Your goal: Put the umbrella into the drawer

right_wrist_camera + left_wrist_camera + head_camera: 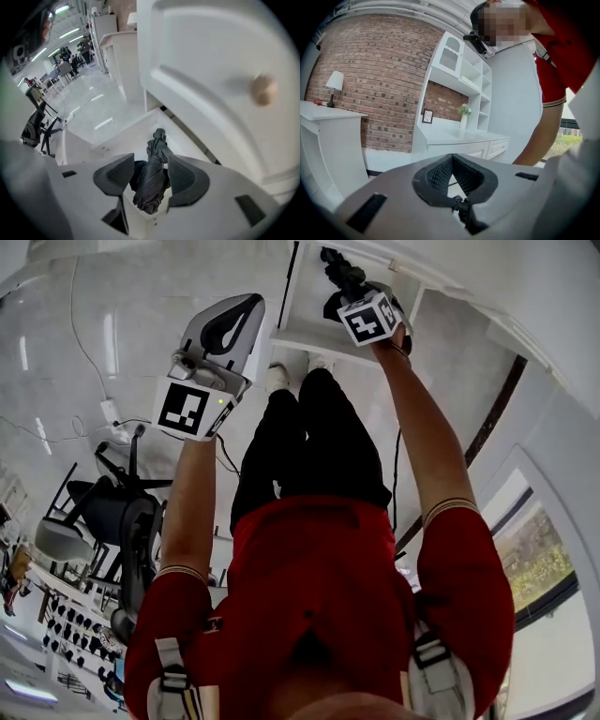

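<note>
A folded dark umbrella (152, 180) lies inside the open white drawer (117, 136), its handle end pointing toward the drawer's far corner. My right gripper (151, 160) hangs over it pointing steeply down, jaws wide apart on either side of the umbrella, and the pads do not press on it. In the head view the right gripper (349, 285) is above the drawer (300, 334), where the umbrella (339, 268) shows as a dark shape. My left gripper (246, 307) is held off to the left, away from the drawer. Its jaws (451, 160) are shut and hold nothing.
A closed drawer front with a round wooden knob (262, 89) stands above the open drawer. A white desk with shelves (461, 75), a vase (463, 117) and a lamp (333, 82) stand by the brick wall. An office chair (112, 512) is on the floor at the left.
</note>
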Demonstrator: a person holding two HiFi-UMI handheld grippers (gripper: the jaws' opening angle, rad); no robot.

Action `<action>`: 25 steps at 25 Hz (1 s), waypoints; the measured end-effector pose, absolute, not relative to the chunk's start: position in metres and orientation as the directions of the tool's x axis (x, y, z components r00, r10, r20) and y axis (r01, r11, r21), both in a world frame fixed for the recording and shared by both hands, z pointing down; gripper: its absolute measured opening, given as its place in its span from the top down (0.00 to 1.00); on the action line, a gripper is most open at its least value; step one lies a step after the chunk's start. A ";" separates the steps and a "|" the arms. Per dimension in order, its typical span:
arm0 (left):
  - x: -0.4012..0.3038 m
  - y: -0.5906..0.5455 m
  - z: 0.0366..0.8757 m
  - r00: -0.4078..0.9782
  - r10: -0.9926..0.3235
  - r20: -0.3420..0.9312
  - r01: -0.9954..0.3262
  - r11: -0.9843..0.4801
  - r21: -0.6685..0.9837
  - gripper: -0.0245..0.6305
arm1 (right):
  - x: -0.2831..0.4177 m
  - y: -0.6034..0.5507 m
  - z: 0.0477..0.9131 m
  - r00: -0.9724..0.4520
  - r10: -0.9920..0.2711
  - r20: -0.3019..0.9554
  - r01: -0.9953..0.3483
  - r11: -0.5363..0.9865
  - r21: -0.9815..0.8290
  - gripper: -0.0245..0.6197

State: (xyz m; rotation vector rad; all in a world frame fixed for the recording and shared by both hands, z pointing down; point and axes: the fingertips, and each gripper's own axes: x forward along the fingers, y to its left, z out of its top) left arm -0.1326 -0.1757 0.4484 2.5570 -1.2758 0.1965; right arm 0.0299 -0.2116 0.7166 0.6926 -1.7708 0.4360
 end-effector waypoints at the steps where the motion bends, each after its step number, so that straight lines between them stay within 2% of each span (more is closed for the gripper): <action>1: -0.131 -0.173 0.442 0.605 -0.760 0.237 -0.796 -0.575 0.186 0.95 | 0.027 -0.209 0.697 -0.224 -0.261 0.939 -0.654 0.755 0.054 0.64; 3: -0.127 -0.168 0.430 0.611 -0.758 0.226 -0.791 -0.583 0.186 0.95 | 0.021 -0.205 0.657 -0.284 -0.323 0.903 -0.664 0.746 0.058 0.74; 9: -0.114 -0.166 0.387 0.636 -0.748 0.188 -0.771 -0.611 0.176 0.95 | 0.002 -0.203 0.524 -0.486 -0.507 0.712 -0.701 0.713 0.029 0.90; 14: -0.094 -0.153 0.331 0.655 -0.743 0.134 -0.755 -0.638 0.154 0.95 | -0.001 -0.182 0.403 -0.635 -0.605 0.479 -0.706 0.707 -0.042 0.95; 19: -0.078 -0.127 0.261 0.680 -0.730 0.068 -0.733 -0.671 0.111 0.95 | -0.008 -0.138 0.290 -0.742 -0.627 0.236 -0.661 0.744 -0.098 0.96; 25: -0.061 -0.115 0.229 0.714 -0.700 0.018 -0.699 -0.712 0.068 0.95 | -0.008 -0.118 0.239 -0.779 -0.619 0.096 -0.627 0.774 -0.095 0.96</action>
